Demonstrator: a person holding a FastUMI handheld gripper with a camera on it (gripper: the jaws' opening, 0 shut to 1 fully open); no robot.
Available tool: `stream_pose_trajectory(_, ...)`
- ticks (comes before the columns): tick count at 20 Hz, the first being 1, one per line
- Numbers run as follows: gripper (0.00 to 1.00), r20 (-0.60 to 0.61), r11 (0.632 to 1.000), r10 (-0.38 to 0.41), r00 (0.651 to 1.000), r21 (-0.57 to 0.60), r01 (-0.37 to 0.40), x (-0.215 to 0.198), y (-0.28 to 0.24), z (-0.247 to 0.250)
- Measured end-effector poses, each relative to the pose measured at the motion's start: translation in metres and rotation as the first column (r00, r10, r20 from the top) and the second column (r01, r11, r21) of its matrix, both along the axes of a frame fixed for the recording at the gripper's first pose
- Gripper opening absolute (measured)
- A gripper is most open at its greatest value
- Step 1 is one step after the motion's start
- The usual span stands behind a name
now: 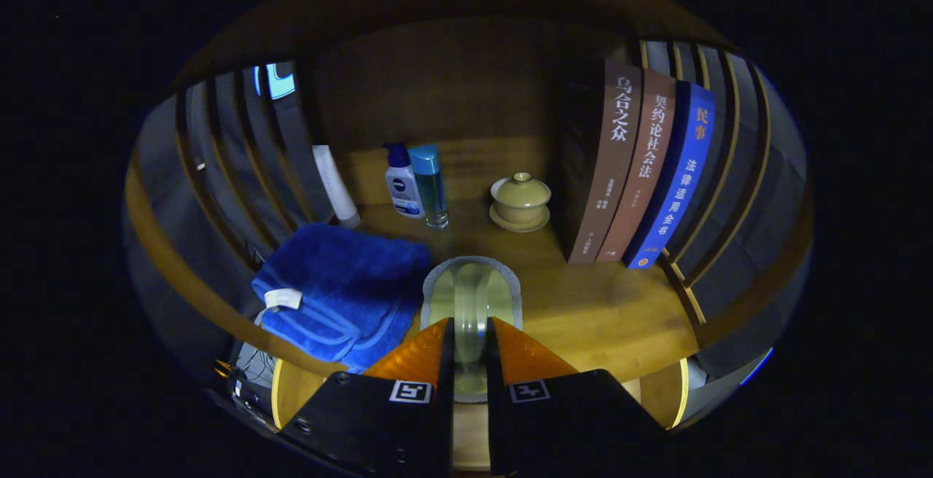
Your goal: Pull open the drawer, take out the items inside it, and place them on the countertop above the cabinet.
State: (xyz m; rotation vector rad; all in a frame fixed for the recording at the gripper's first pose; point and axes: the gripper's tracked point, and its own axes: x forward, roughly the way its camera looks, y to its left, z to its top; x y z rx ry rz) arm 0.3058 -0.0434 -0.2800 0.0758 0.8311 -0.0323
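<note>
My gripper point(467, 326) is shut on a pale green, translucent item point(504, 294) with a grey rim. Both fingers pinch its raised middle ridge, and the item sticks out just ahead of the fingertips. It hangs low over the wooden countertop point(598, 310); I cannot tell whether it touches the wood. A folded blue towel point(342, 288) with a white tag lies on the countertop, beside the left finger and partly over the front edge.
Beyond the fingers, at the back of the countertop, stand a white tube point(337, 188), a white and blue bottle point(403, 185), a clear bottle with a teal cap point(431, 185) and a lidded beige tea bowl on a saucer point(520, 202). Three upright books point(641, 172) stand to the right. Slatted side walls point(233, 165) close in the shelf.
</note>
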Motion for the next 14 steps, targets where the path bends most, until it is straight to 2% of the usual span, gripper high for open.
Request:
stream_pose_trajectory(5, 0.24, -0.054, 1.0, 0.0, 0.999, 0.005, 0.0, 0.015, -0.003, -0.027)
stream_pose_trajectory(6, 0.27, -0.043, 1.0, 0.0, 0.999, 0.011, 0.0, 0.018, -0.003, -0.029)
stream_pose_trajectory(9, 0.96, -0.022, 1.0, -0.01, 1.0, 0.015, 0.011, 0.018, -0.003, -0.024)
stream_pose_trajectory(11, 0.94, -0.008, 1.0, -0.013, 1.0, 0.026, 0.013, 0.015, -0.003, -0.018)
stream_pose_trajectory(14, 1.0, 0.052, 1.0, -0.016, 0.998, 0.011, 0.015, 0.005, -0.006, 0.0)
